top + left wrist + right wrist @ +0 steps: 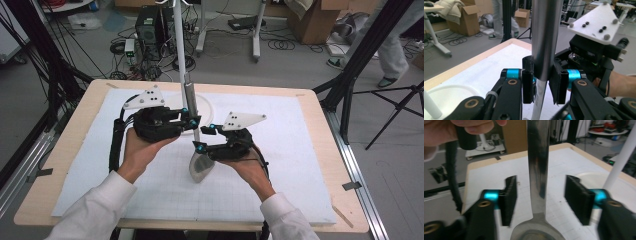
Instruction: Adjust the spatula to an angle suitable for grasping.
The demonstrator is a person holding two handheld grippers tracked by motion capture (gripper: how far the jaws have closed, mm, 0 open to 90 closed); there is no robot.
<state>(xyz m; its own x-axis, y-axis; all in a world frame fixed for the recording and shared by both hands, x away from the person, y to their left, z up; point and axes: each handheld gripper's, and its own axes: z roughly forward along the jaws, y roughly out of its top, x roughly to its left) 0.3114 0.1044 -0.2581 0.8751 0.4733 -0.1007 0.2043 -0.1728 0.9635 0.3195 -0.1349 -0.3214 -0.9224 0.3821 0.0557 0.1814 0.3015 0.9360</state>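
ladle (194,127): stands nearly upright over the middle of the white mat (300,165), bowl down and touching it, thick round handle end up.
long axis: close to vertical, leaning slightly away from the person toward the top.
left gripper (192,121): closed on the handle's thick upper part; in the left gripper view both black pads (527,86) press the steel tube (545,37) from either side.
right gripper (204,138): lower down, at the flat neck just above the bowl; jaws spread wide, the neck (537,170) midway between them, neither pad (509,198) touching.
nearer hand: the right sits closer to the bowl, the left higher.
next move, judged: the right only has to close straight inward.
nearby: white plate (207,107) and thin white pole (179,35) behind.
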